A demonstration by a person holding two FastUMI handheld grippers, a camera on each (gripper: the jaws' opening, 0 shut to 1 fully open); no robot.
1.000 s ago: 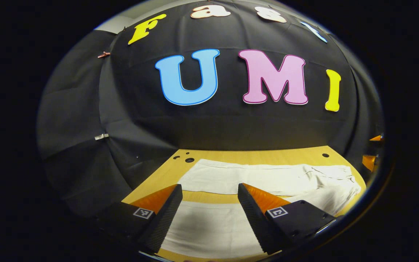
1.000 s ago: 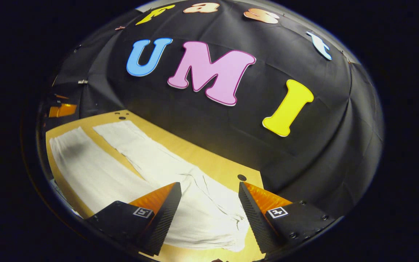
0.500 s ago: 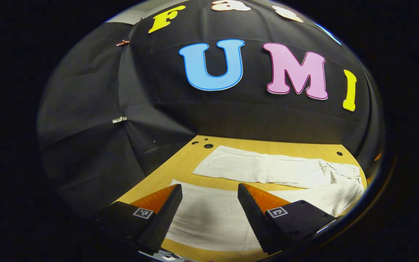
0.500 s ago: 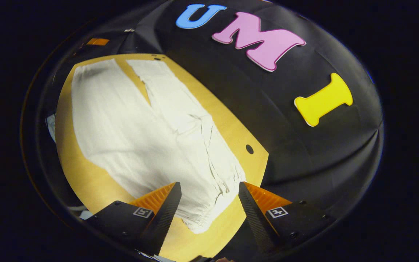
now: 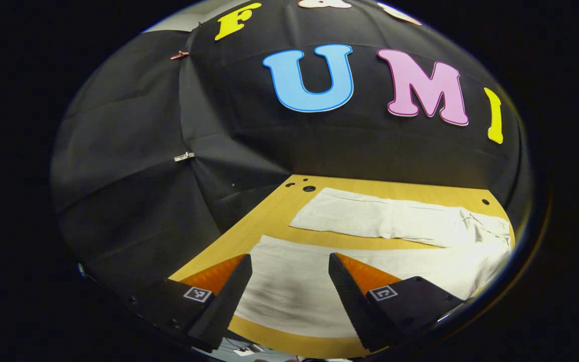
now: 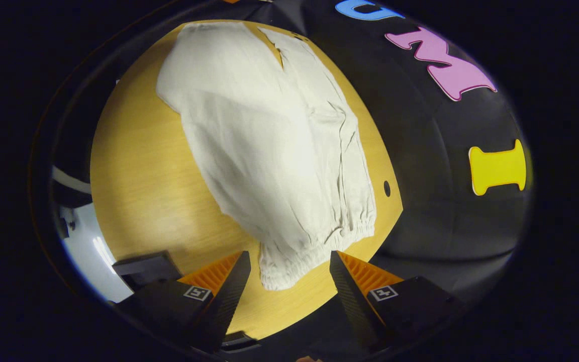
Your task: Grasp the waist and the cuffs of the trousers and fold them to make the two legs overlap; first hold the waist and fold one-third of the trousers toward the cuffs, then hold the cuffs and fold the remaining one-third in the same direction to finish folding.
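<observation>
While the trousers lie flat on the table, legs still apart, the right gripper hangs released just above the waist; the left gripper, also released, hovers over the near cuff, legs running rightward from it.

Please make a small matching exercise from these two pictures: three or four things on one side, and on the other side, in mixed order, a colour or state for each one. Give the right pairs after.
Things:
1. trousers
2. table
3. left gripper
4. waistband

Colour or state:
A. jaws open above one trouser leg
B. gathered, lying between the right gripper's open jaws
C. yellowish wood with small round holes
D. off-white, spread flat, legs apart

Pairs: 1-D, 2-C, 3-A, 4-B
</observation>
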